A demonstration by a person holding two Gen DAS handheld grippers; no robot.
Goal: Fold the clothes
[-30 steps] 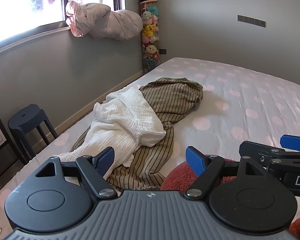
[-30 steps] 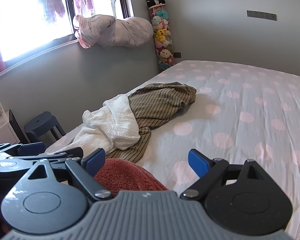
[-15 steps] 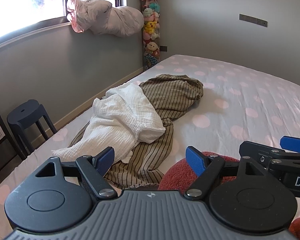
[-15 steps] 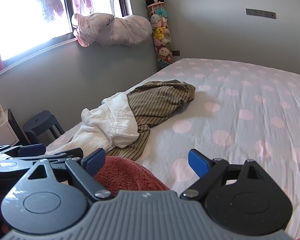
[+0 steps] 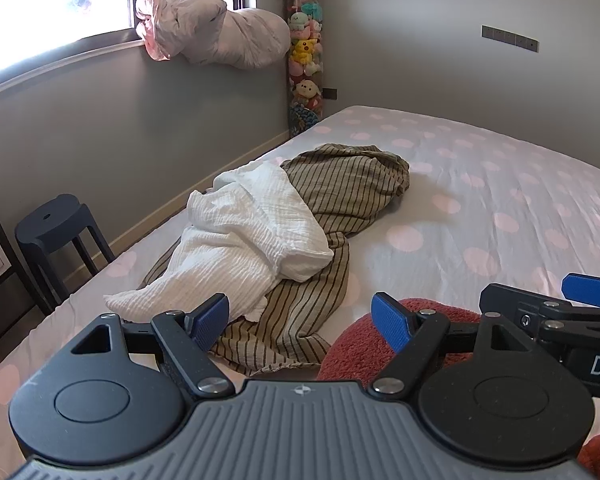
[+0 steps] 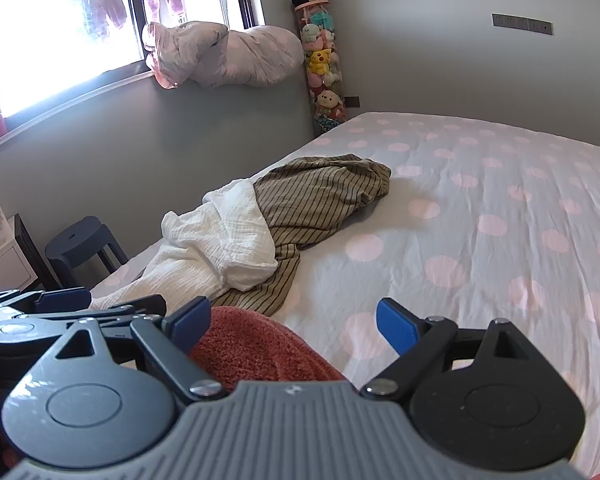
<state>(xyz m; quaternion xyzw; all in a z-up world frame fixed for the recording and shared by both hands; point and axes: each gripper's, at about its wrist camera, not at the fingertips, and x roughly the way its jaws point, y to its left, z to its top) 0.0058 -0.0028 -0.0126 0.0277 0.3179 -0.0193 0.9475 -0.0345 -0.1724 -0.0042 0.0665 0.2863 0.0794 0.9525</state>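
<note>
Both of your grippers are held with jaws spread wide and nothing between them: the left gripper (image 5: 300, 318) and the right gripper (image 6: 294, 320) hang side by side over the near edge of the bed (image 5: 480, 184), and each shows in the other's camera. Take the white crinkled garment (image 5: 244, 240) as your landmark. It lies crumpled on top of a striped olive garment (image 5: 340, 184), which spreads out beyond it toward the far end of the bed and also trails out beneath it toward you. The white garment's long axis runs roughly from the far end of the bed back toward your left gripper, with one narrow tail ending just ahead of the left finger (image 5: 210, 318). So that piece lies ahead and slightly left of the left gripper's jaws, and ahead and clearly left of the right gripper's jaws; your left hand looks nearer to it. Closer to you than the white garment, a rust-red fuzzy cloth (image 6: 252, 348) sits under and between both grippers, partly hidden by them, and seems the nearest thing to either pair of jaws. Nothing is folded yet by the look of the heap. Beyond the bed edge on the white garment's left stands a dark blue stool (image 5: 60, 224).
</note>
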